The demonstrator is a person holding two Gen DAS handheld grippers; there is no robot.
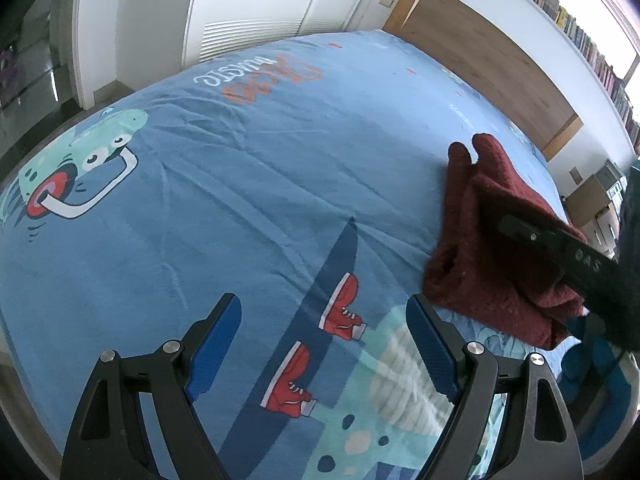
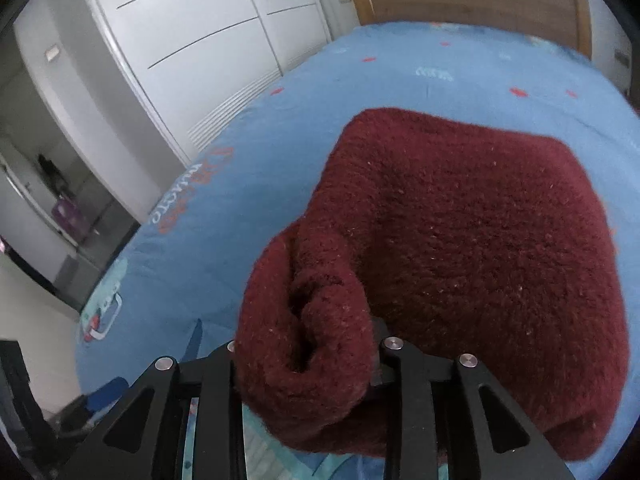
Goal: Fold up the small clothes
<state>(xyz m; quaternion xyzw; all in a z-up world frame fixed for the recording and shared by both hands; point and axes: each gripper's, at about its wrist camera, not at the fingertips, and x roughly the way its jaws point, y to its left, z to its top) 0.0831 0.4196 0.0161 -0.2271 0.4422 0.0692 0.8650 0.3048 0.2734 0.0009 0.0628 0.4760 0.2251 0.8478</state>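
Observation:
A dark red knitted garment [image 2: 460,220], folded into a thick bundle, is on the blue cartoon-print bedsheet [image 2: 280,140]. A rolled edge of it is bunched between the jaws of my right gripper [image 2: 308,344], which is shut on it; the cloth hides the pads. In the left wrist view the garment [image 1: 480,240] sits at the right, with one black finger of the right gripper [image 1: 560,244] lying across it. My left gripper [image 1: 324,344] hovers over bare sheet [image 1: 240,180] just left of the garment, open, with nothing between its blue pads.
White wardrobe doors [image 2: 192,40] stand past the bed's left side. A wooden headboard [image 1: 480,52] is at the far end, with a shelf of books [image 1: 580,28] above. Dark floor [image 1: 32,80] lies off the bed's left edge.

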